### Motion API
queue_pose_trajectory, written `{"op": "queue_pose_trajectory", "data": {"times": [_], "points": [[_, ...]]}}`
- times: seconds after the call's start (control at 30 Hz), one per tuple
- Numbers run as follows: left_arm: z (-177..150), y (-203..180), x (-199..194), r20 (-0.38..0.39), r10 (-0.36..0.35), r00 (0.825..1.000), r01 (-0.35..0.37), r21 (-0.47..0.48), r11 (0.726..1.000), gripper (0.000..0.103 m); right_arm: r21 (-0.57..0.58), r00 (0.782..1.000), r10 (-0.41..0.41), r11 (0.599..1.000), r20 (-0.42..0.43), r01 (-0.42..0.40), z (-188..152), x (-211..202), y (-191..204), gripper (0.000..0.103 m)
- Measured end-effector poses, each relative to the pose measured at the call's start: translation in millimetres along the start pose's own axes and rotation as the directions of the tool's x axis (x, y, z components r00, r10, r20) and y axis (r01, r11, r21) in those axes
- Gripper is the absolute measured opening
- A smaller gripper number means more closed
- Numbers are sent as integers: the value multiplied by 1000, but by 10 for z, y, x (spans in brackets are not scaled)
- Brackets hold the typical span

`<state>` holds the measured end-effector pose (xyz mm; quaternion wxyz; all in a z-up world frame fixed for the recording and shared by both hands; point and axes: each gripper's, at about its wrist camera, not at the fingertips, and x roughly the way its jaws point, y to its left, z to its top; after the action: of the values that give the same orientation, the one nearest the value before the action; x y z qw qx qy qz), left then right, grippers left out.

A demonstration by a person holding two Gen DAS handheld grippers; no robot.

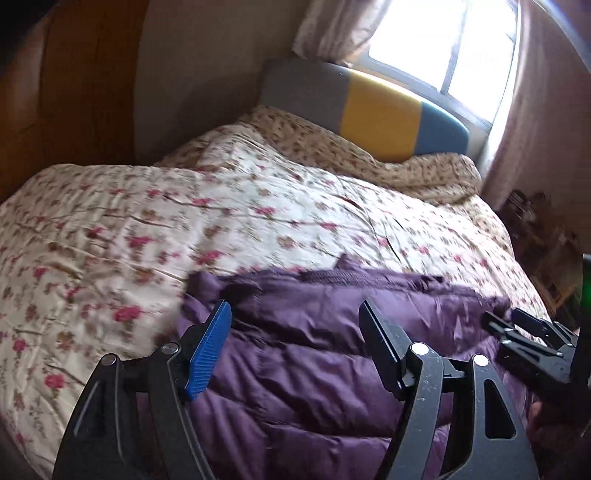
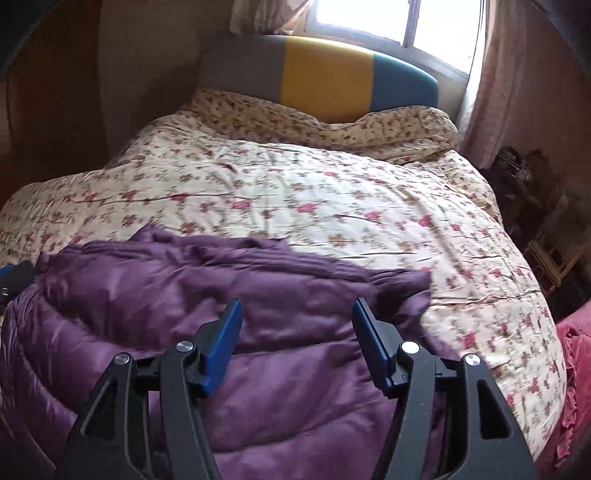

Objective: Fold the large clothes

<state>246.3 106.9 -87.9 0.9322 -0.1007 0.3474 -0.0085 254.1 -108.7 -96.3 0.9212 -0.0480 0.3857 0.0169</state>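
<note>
1. Your purple padded jacket [image 2: 229,332] lies bunched on the bed, at its near edge, toward the near left corner in the right wrist view. Its quilted panels face up, and a zip line shows along its far fold in the left wrist view.
2. Your left gripper [image 1: 295,332] hovers above the jacket, fingers spread wide with nothing between them.
3. Your right gripper [image 2: 297,328] also hangs over the jacket, fingers parted and empty. It shows at the right edge of the left wrist view.
4. The floral duvet [image 2: 332,206] covers the bed under the jacket.
5. A grey, yellow and blue headboard [image 2: 325,85] stands at the far edge, beneath a bright window [image 2: 369,18].
</note>
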Motion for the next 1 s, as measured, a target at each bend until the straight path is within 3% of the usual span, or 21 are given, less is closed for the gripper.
{"op": "queue_pose_trajectory", "data": {"times": [0.17,0.23,0.67,0.87,1.0], "points": [[-155,-5,188,-41,-2,999,2,8,1000,71,-42,1000,3,999,-18,-4,-151,160,258,65],[-221,49,281,-59,-1,998,1,-1,1000,72,-30,1000,4,1000,-22,-4,-189,229,253,69],[-387,123,529,-73,-18,997,17,-15,1000,76,-5,999,24,1000,-38,-25,-325,588,222,70],[-344,93,465,-92,5,996,-6,-9,1000,78,8,998,45,999,-48,-44,-303,565,186,70],[-329,66,252,-66,31,997,-31,0,1000,83,26,996,62,998,-57,-61,-279,527,146,76]]}}
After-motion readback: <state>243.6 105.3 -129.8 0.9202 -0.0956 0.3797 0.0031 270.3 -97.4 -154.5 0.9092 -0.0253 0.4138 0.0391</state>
